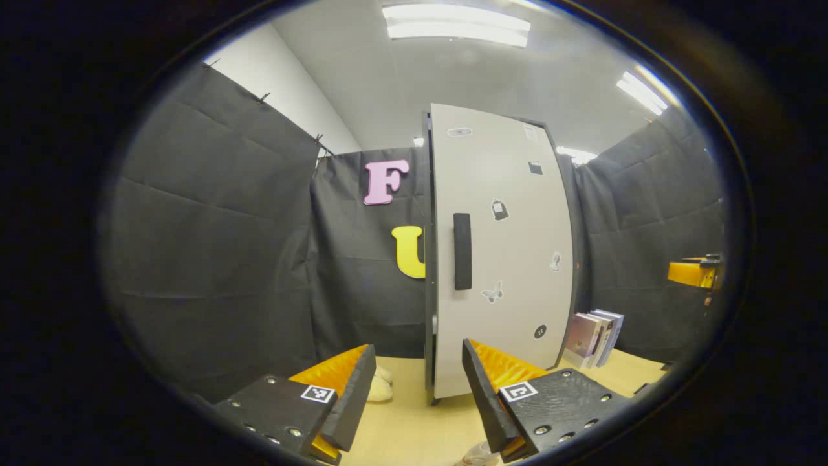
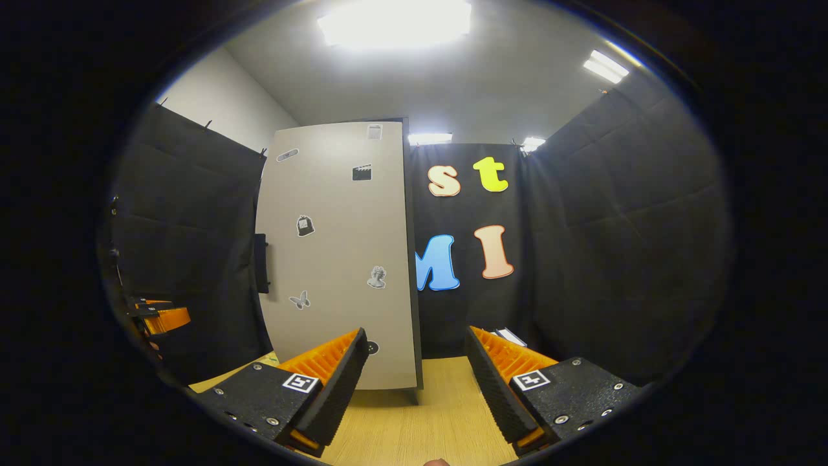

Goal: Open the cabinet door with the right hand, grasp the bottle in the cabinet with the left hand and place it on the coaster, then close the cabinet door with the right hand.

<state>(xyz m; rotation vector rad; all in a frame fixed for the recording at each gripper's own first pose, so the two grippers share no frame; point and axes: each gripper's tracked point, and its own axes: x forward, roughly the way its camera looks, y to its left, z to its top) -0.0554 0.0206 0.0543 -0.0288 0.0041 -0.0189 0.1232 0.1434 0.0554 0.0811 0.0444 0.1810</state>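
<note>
- The cabinet (image 1: 498,252) is a tall box standing upright on the worktop (image 1: 414,421), long axis vertical. In the left gripper view its smooth, matte pale door (image 1: 511,213) faces the camera and lies flat against the dark carcass; in the right gripper view the same door (image 2: 336,259) stands to the left of centre, also shut.
- The door is a plain flat panel dotted with small stickers, among them a butterfly shape (image 1: 491,292) and a round dark one low down.
- The handle (image 1: 462,251) is a dark rounded bar, set vertically near the door's left edge in the left gripper view; in the right gripper view it (image 2: 261,263) shows at the door's far left edge.
- The worktop is light wood-grain board (image 2: 427,421).
- A few books (image 1: 595,336) stand upright, just beside the cabinet's right side.
- The left gripper (image 1: 417,382) hangs in front of the cabinet, well apart from it, jaws spread wide with nothing between; their inner faces are ribbed.
- The right gripper (image 2: 414,375) is likewise clear of the door, jaws spread and empty, ribbed inside.
- A small pale object (image 1: 380,385) lies on the worktop left of the cabinet's foot; I cannot tell what it is.
</note>
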